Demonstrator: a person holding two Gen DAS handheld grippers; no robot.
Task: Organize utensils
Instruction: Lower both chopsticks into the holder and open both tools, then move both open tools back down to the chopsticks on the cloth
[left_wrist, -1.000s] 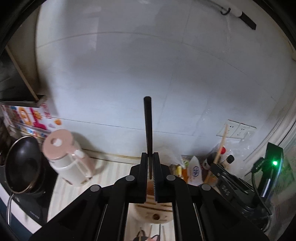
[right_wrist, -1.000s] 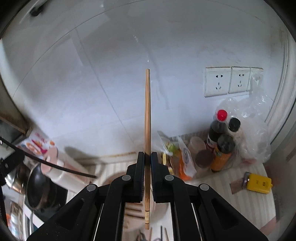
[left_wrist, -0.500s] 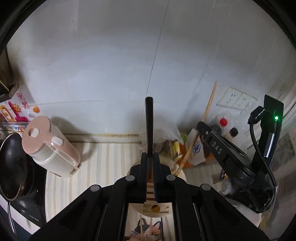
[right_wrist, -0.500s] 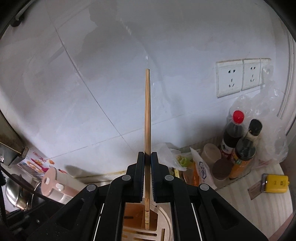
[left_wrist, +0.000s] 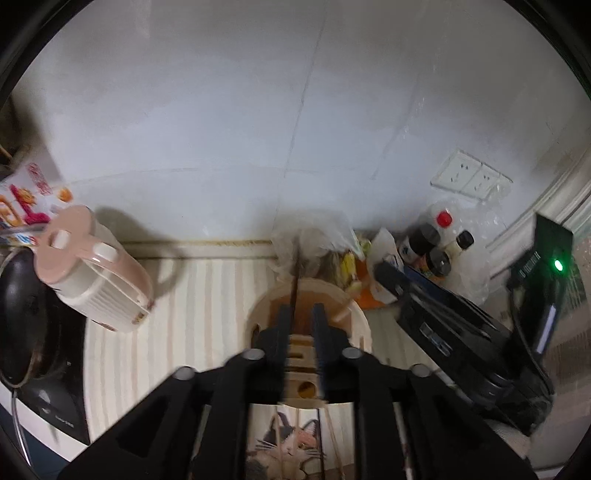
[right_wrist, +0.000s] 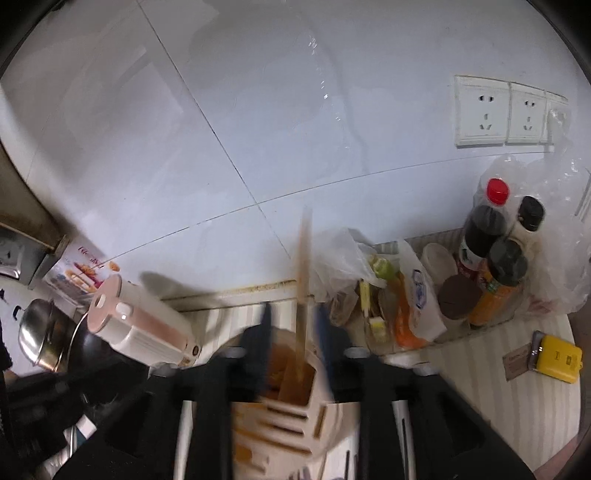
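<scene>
A pink kettle (left_wrist: 94, 266) stood at the left of the counter. The left gripper (left_wrist: 300, 314) had its jaws parted around a black chopstick (left_wrist: 294, 280) standing in the cream holder (left_wrist: 354, 314). The right gripper (right_wrist: 293, 317) was likewise spread, with a wooden chopstick (right_wrist: 303, 273) standing loose between its fingers in the holder's cavity.

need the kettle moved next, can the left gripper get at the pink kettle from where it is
Probably yes: the left gripper is open, and striped counter lies bare between it and the pink kettle. The black chopstick stands between its jaws, so back off first.
</scene>
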